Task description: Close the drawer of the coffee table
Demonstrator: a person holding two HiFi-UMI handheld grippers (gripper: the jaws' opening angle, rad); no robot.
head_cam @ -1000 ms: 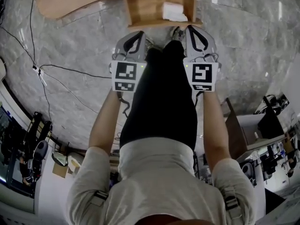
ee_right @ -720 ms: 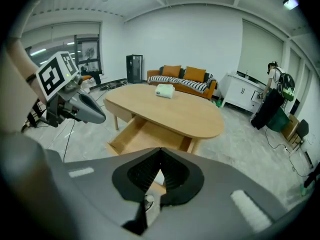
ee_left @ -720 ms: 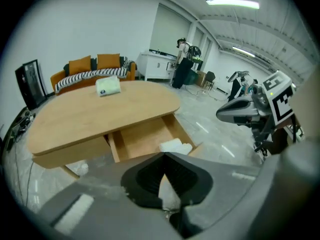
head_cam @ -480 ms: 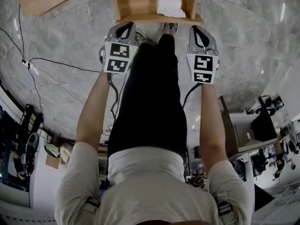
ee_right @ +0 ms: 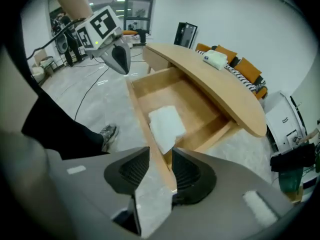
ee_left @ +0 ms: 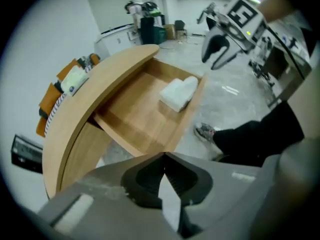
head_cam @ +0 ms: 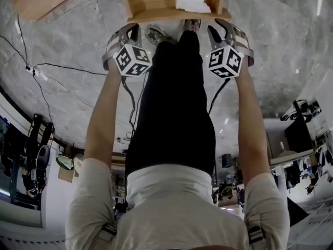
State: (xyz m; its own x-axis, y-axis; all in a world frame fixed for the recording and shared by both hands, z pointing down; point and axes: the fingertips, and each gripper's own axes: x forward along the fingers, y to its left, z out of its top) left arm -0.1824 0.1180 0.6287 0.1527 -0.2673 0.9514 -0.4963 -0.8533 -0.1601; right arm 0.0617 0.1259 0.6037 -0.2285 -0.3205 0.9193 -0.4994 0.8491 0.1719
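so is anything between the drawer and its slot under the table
Nothing visible does. Only a white cloth lies inside the open drawer, and its front edge runs between the right gripper's jaws, which have just been opening.

Coffee tbl [ee_right: 235,96], white box [ee_right: 216,59] atop

Bright even overhead light; glare streaks on floor [head_cam: 291,46]; fisheye vignette; edges soft.

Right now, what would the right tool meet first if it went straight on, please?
Probably the front panel of the drawer: it lies between the jaws of the right tool, which have just been opening.
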